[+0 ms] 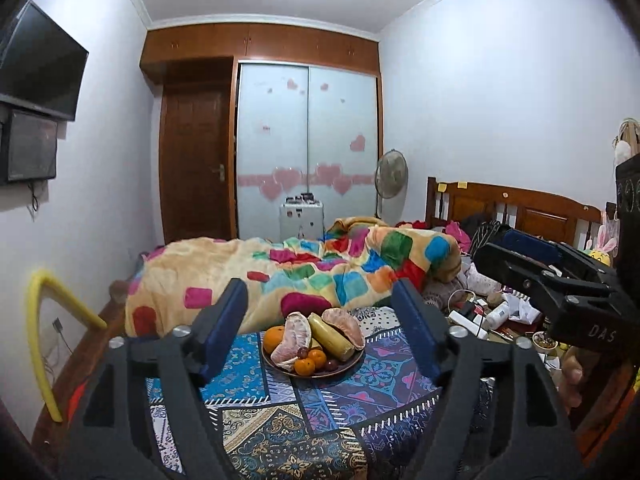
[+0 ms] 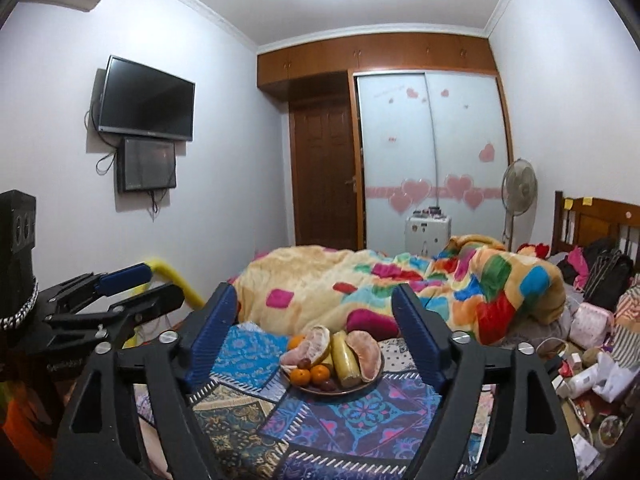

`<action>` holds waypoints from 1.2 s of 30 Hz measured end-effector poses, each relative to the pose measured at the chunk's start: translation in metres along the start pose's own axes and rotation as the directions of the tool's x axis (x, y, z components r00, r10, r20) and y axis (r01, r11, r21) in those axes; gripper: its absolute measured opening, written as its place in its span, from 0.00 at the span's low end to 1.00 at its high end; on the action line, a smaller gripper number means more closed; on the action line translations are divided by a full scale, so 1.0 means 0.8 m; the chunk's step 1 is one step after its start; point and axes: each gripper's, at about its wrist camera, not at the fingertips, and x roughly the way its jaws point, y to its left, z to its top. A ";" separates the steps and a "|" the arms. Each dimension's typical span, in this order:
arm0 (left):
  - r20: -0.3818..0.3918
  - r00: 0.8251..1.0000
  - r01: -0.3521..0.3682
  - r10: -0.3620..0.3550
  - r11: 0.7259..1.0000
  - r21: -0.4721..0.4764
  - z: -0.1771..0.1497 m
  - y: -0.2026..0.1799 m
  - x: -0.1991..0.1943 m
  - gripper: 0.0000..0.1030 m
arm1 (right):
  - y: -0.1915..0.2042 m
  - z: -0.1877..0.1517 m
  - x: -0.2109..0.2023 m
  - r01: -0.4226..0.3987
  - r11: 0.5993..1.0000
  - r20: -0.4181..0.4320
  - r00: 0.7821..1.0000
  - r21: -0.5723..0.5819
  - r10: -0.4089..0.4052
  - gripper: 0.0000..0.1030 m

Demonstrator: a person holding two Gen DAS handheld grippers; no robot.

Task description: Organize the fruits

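A brown plate (image 1: pixel 351 365) heaped with fruit sits on a patterned cloth (image 1: pixel 280 408) on the bed. On it lie two peeled pomelo pieces (image 1: pixel 294 338), a yellow banana (image 1: pixel 332 340), an orange (image 1: pixel 273 338), small tangerines (image 1: pixel 310 362) and dark grapes (image 1: pixel 330 365). My left gripper (image 1: pixel 320 296) hangs open above and short of the plate, with nothing between its blue pads. My right gripper (image 2: pixel 314 298) is open and empty too, framing the same plate (image 2: pixel 372 378) and banana (image 2: pixel 346 358). Each gripper shows in the other's view: the right gripper (image 1: pixel 500 246) at the side, the left gripper (image 2: pixel 164 282) likewise.
A bulky colourful blanket (image 1: pixel 280 276) lies just behind the plate. Bottles, boxes and cables clutter the bed's right side (image 2: pixel 580 376) near the wooden headboard (image 1: pixel 520 208). A yellow foam tube (image 1: pixel 38 328) stands at the left. Screens (image 2: pixel 146 98) hang on the left wall; a fan (image 2: pixel 518 192) and wardrobe stand behind.
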 end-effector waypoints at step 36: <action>0.034 0.999 -0.016 0.016 1.000 -0.006 -0.013 -0.009 -0.034 1.00 | 0.009 -0.019 -0.035 0.063 0.998 0.040 0.997 0.010 -0.063 1.00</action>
